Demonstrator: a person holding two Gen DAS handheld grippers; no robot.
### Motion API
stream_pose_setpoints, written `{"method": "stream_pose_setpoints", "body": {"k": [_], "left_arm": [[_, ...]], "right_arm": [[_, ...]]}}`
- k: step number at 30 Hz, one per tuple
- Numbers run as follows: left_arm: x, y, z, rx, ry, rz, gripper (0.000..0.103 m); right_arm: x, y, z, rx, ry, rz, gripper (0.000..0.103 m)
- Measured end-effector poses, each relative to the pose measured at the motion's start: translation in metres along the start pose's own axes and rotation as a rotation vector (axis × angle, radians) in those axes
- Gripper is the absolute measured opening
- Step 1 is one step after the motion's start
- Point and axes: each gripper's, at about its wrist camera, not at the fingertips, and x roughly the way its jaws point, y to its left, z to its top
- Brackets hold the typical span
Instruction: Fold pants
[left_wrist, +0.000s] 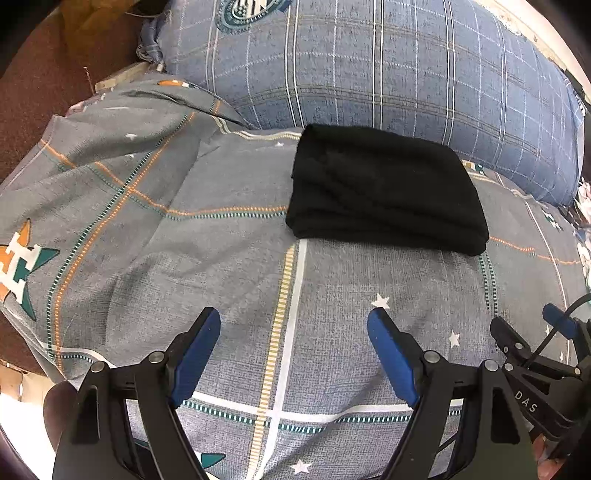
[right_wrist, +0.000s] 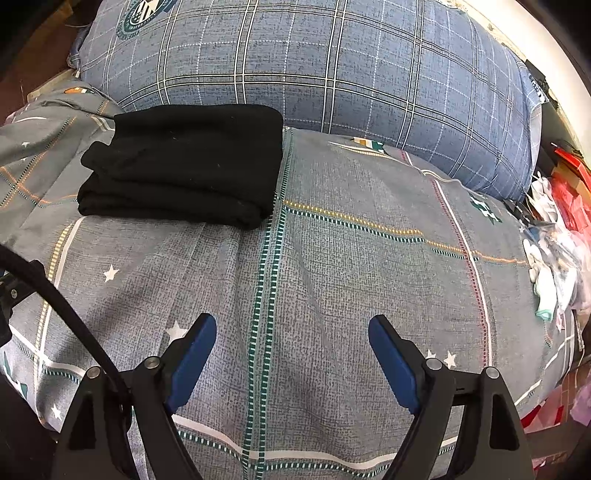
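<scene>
Straight ahead in the left wrist view, the black pants (left_wrist: 386, 190) lay folded into a compact stack on the grey patterned bedsheet (left_wrist: 207, 236), at about one o'clock from the left gripper (left_wrist: 294, 325), whose blue-padded jaws stood wide apart and empty over the sheet, with a blue plaid pillow (left_wrist: 369, 62) just behind the stack at twelve o'clock and the right gripper (left_wrist: 532, 325) showing at four o'clock. Likewise, in the right wrist view the right gripper (right_wrist: 291, 328) hung with its jaws spread and holding nothing, the folded pants (right_wrist: 184, 164) sat at ten o'clock touching the pillow's (right_wrist: 314, 66) front edge, and a heap of white and red items (right_wrist: 561, 236) lay off the bedsheet (right_wrist: 369, 266) at three o'clock.
</scene>
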Motion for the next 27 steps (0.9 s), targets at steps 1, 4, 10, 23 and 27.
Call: {"method": "stream_pose_setpoints", "body": {"k": [1, 4, 10, 23, 27], "left_arm": [[-0.003, 0.001, 0.0, -0.003, -0.015, 0.008, 0.081], [-0.018, 0.005, 0.002, -0.026, -0.116, 0.064, 0.081], [-0.06, 0.01, 0.004, -0.045, -0.347, 0.153, 0.096], [-0.066, 0.034, 0.009, -0.159, -0.326, 0.197, 0.099], [-0.055, 0.034, 0.006, -0.156, -0.263, 0.167, 0.099]], "right_arm": [[0.0, -0.001, 0.0, 0.002, -0.001, 0.004, 0.088], [-0.004, 0.0, -0.001, 0.009, -0.013, 0.017, 0.088], [-0.014, 0.004, -0.002, 0.008, -0.056, 0.042, 0.088], [-0.038, 0.021, -0.007, -0.033, -0.147, 0.122, 0.088], [-0.041, 0.031, -0.01, -0.069, -0.154, 0.128, 0.088]]}}
